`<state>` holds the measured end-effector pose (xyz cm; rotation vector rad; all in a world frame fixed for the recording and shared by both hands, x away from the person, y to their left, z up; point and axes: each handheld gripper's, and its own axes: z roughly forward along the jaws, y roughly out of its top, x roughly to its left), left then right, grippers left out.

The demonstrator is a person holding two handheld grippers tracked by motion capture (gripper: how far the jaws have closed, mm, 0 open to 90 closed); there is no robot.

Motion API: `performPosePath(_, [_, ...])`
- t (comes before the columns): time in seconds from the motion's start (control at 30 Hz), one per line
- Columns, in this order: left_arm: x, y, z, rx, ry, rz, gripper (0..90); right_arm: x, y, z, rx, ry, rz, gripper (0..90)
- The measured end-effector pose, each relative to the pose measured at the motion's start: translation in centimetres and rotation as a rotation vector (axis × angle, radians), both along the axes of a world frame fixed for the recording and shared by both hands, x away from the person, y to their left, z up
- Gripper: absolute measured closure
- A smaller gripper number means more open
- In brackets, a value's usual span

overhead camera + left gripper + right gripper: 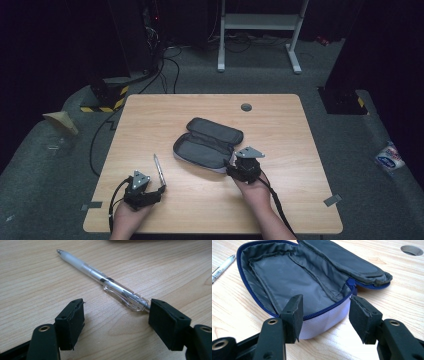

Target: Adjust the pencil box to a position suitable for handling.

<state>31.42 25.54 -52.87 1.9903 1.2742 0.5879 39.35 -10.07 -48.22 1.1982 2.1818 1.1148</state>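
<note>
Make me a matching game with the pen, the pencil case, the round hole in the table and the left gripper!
Things:
1. pen
2. pencil case
3. round hole
4. left gripper

States or places:
A. unzipped, grey lining showing
B. near the far edge of the table
C. open, jaws on either side of the pen's end
D. clear and whitish, lying flat on the wood

Pairs: 1-D, 2-A, 3-B, 4-C

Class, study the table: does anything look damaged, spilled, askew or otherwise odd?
Nothing stands out. The pencil case lies unzipped and empty on the table, and the pen lies intact on the wood beside it, outside the case. No spill or damage shows.
</note>
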Motion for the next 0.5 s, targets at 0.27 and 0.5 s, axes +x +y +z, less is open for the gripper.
performPosePath(0.27, [0.0, 0.0, 0.0, 0.0, 0.0, -0.002, 28.7, -0.2, -0.3, -0.4, -0.02, 0.006, -0.001, 45.4])
performPosePath(0.5, [0.0, 0.0, 0.0, 0.0, 0.0, -0.003, 28.7, -0.1, 0.5, 1.2, 0.021, -0.046, 0.004, 46.4])
